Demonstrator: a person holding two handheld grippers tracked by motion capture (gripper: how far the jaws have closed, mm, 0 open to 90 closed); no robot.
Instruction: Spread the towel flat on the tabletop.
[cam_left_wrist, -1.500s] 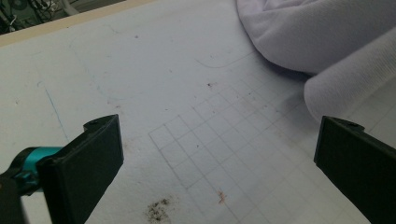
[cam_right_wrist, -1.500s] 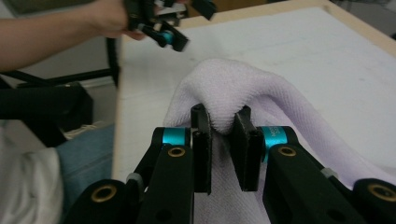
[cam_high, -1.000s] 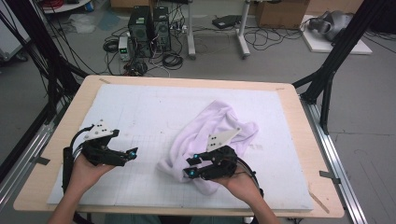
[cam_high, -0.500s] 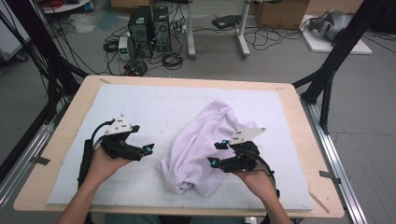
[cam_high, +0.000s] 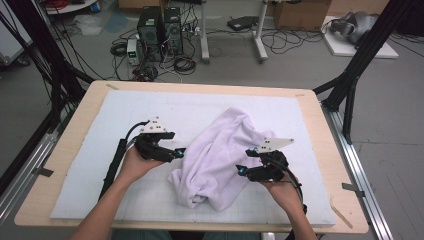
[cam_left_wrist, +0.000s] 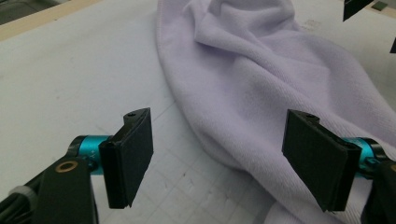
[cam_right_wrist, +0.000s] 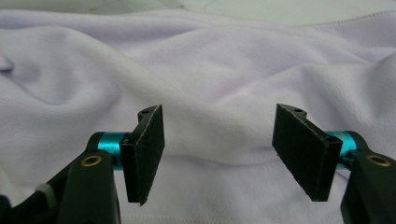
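A pale lilac towel (cam_high: 220, 150) lies crumpled in the middle of the white mat (cam_high: 90, 190). My left gripper (cam_high: 179, 153) sits at the towel's left edge. In the left gripper view, the left gripper (cam_left_wrist: 224, 158) has just been closing its jaws. They still stand apart, with the towel's hemmed edge (cam_left_wrist: 261, 79) between and ahead of them, unpressed. My right gripper (cam_high: 242, 171) is at the towel's right side, pointing left. In the right gripper view, the right gripper (cam_right_wrist: 226, 154) has just been opening its jaws, and towel folds (cam_right_wrist: 196, 60) lie beyond the pads.
The mat covers a wooden table (cam_high: 40, 200) with metal rails (cam_high: 360, 175) along both sides. Black frame posts (cam_high: 350, 85) rise at the back corners. Computer towers (cam_high: 160, 30) and cables lie on the floor behind. Bare mat stretches left of and behind the towel.
My left gripper moved right to the towel's left edge. My right gripper moved from the towel's near edge to its right side. The towel bunched up taller.
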